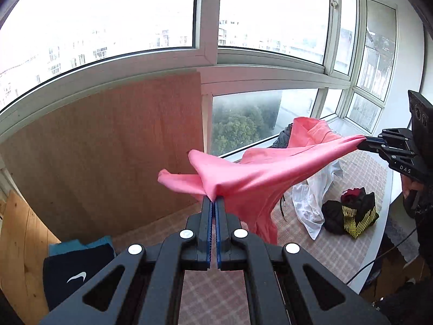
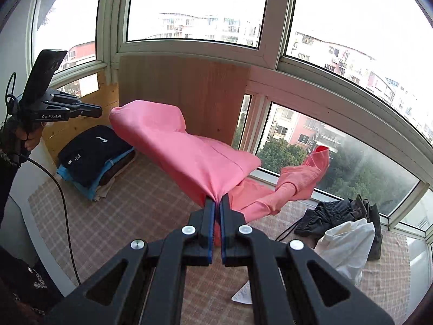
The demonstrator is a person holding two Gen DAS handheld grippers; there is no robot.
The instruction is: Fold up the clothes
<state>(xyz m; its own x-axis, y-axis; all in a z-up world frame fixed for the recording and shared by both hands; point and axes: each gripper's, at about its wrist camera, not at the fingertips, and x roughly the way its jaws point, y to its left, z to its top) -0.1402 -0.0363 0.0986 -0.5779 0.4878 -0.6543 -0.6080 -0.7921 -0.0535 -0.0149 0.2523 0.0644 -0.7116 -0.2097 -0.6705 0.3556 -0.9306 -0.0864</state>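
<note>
Pink garment (image 1: 259, 173) held aloft between both claws

Left claw (image 1: 215, 199) and right claw (image 2: 217, 199) each pinch it closed, stretching the cloth flat for folding

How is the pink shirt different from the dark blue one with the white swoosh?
The pink shirt hangs in the air, stretched between the left gripper and right gripper; the dark blue shirt lies on a pile on the table. The pink shirt is bunched and unfolded; the dark blue shirt is folded flat. Both are clothes.
</note>
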